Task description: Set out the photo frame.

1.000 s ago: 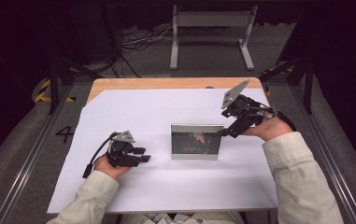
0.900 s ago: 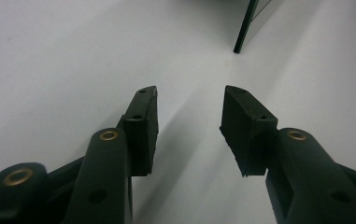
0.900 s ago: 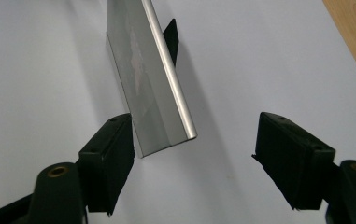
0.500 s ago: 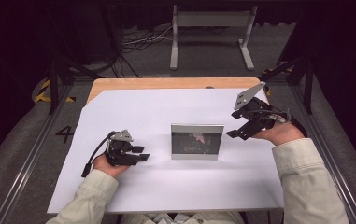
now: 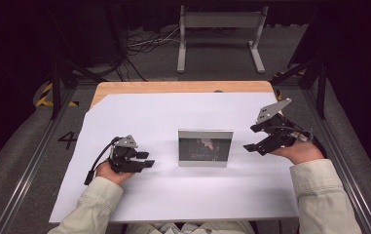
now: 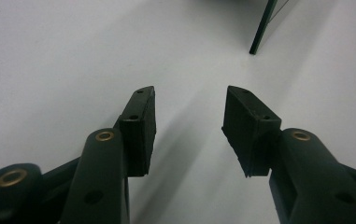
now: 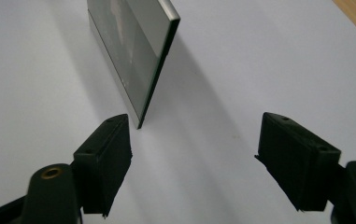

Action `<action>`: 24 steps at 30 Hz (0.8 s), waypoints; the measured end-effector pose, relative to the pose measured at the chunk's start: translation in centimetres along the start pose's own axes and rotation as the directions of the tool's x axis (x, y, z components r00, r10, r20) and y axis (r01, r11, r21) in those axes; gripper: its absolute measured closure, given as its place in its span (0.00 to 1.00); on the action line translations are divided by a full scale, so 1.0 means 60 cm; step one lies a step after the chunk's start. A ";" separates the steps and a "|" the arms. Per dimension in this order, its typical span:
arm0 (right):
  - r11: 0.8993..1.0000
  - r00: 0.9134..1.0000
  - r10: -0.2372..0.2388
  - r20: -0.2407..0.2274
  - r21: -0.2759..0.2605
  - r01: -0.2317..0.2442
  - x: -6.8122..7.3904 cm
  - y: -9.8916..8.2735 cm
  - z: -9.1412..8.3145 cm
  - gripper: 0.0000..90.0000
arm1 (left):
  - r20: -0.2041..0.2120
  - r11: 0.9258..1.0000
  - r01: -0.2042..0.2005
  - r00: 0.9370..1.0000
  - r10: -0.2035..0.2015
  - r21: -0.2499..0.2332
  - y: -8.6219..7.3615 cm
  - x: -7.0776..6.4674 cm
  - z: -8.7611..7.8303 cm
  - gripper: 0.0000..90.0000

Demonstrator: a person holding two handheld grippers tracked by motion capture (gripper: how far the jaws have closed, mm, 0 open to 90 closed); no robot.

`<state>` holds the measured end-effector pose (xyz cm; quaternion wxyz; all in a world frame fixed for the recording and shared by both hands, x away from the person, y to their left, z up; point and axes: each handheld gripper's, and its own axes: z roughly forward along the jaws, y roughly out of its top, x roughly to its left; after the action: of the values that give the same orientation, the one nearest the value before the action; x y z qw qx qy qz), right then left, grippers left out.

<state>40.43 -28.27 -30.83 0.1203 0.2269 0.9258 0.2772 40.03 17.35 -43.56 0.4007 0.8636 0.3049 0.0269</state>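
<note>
Mid-sheet, I see the picture frame (image 5: 206,147) upright, long axis left-right, between both empty wide-open grippers; right gripper (image 5: 254,139) nearer, left gripper (image 5: 147,159) just opened further.

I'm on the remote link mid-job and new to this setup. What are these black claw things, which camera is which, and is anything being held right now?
No robot arm here: a person sits at the table and holds a two-jaw hand gripper in each hand. The wide picture comes from a fixed camera above the person, looking forward and down; the left gripper is at its left, the right gripper at its right. The two close-ups come from cameras riding on the grippers, looking along their black jaws.

On the white sheet covering the table stands one thing: a flat, silver-edged mirror-like panel, upright on its edge.

Nothing is held. The left gripper's jaws have just been opening, with bare sheet between them. The right gripper is open too; its own view shows the panel's near edge just ahead of its jaws, apart from them.
</note>
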 end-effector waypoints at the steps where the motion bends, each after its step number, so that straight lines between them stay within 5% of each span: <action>1: 1.000 1.000 0.010 0.000 -0.002 -0.010 0.001 -0.005 0.001 0.28 | 0.000 1.000 -0.004 1.000 0.004 0.000 0.000 0.001 -0.001 0.60; 24: 0.987 0.988 0.150 0.018 -0.060 -0.149 0.002 -0.107 0.043 0.27 | 0.003 1.000 -0.005 1.000 0.005 -0.009 0.000 0.000 -0.002 0.60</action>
<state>38.95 -31.77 -36.58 0.1163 0.2953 0.8963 0.3097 40.01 17.45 -43.47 0.4052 0.8625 0.3018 0.0282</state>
